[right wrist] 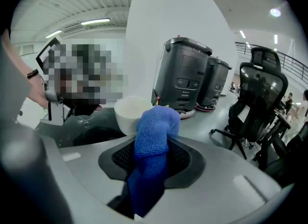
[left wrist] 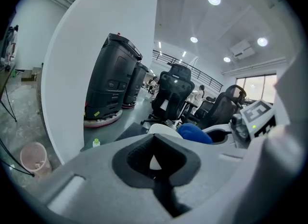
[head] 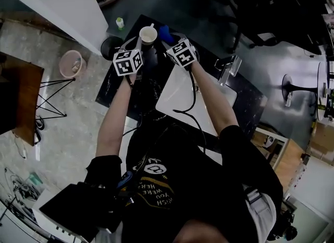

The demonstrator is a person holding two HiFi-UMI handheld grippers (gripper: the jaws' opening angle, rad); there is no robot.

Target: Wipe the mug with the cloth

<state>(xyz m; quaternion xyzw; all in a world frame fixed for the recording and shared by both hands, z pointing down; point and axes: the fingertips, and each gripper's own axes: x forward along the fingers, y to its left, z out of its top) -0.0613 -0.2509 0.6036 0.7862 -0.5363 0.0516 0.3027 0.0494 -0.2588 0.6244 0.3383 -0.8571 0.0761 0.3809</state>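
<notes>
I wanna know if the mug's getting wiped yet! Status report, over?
Left gripper: jaws closed on mug, it seems. Right gripper: jaws clamp blue cloth, right beside the mug. Nothing in the way. Over.

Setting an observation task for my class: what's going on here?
A person holds a tool in each hand over a black table. The left tool appears shut on the white mug, seemingly by its handle. The right tool is shut on a blue cloth, bunched beside the mug's rim; contact is unclear.

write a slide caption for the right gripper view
Right hand-held gripper shut on a blue cloth, its bunched end raised close to the white mug.
</notes>
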